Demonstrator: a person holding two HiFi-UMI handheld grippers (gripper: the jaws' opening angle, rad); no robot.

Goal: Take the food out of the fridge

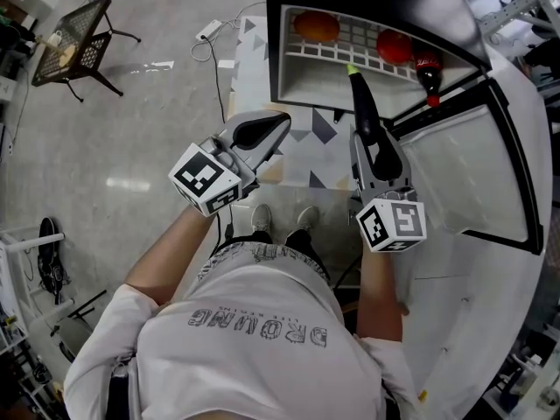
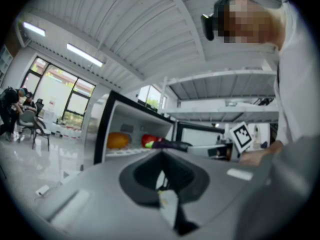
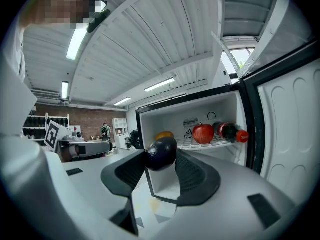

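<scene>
Clamping the eggplant (image 3: 161, 152) by one end just outside the open fridge (image 1: 289, 77), the right gripper (image 3: 161, 160) risks a drop — smooth skin could slide free; the left gripper (image 2: 161, 156) is closed, empty.

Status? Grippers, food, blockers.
Left gripper shut, empty. Right gripper shut on eggplant, before open fridge. Orange, red fruit, bottle on shelf. Nothing in the way.
</scene>
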